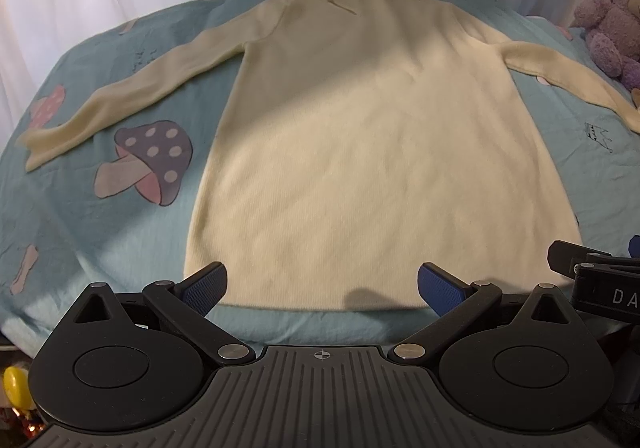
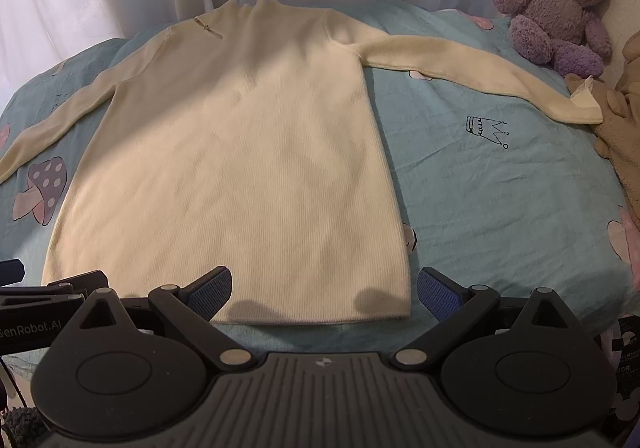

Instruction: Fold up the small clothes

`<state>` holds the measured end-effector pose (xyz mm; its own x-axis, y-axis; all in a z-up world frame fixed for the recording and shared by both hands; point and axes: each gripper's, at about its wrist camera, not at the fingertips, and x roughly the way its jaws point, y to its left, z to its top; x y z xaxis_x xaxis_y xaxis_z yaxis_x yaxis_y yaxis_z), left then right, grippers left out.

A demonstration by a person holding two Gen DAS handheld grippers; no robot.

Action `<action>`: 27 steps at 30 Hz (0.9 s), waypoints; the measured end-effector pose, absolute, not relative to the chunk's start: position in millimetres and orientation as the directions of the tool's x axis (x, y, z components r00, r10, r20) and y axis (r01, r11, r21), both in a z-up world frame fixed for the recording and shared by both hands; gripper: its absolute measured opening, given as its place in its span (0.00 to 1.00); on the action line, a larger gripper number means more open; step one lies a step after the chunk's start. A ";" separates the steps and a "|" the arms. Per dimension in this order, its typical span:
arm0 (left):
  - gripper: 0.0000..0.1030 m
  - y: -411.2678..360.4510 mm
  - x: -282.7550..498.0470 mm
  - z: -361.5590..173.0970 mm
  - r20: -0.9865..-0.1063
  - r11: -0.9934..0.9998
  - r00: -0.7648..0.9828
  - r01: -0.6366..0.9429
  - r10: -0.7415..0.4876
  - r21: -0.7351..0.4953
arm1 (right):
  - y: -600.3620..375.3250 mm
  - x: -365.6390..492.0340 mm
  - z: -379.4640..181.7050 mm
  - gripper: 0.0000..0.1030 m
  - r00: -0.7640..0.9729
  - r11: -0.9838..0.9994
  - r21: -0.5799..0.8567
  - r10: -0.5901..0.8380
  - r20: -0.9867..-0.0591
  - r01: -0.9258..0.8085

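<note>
1. Cream and soft, the sweater lies flat on the bed in the left wrist view. Its neck points away and its bottom edge is close to the camera. Both sleeves are spread out to the sides. The left sleeve rests over the blue sheet, near a mushroom picture. The left hand-held gripper hangs just above the bottom edge. Its blue pads are wide apart and hold nothing.

2. In the right wrist view, the same sweater fills the middle. The right sleeve stretches out toward a purple teddy bear. The right hand-held gripper sits near the bottom right corner of the sweater. Its blue pads are spread wide too, with nothing between them.

3. No fold is made yet, so I think this is the very start. The next move probably calls for a sleeve to be picked up and laid across the body, or for the bottom edge to be pinched at both corners. The pads need to close on the cloth gently, so the knit does not bunch up.
</note>
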<state>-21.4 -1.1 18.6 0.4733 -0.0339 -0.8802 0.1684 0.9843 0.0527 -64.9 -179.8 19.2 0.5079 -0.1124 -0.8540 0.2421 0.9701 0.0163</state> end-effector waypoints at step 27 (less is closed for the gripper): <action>1.00 0.4 -17.1 13.5 -0.887 0.987 0.460 0.152 -0.027 0.049 | -177.7 -63.5 14.6 0.96 0.500 0.970 0.021 -0.105 -0.860 0.241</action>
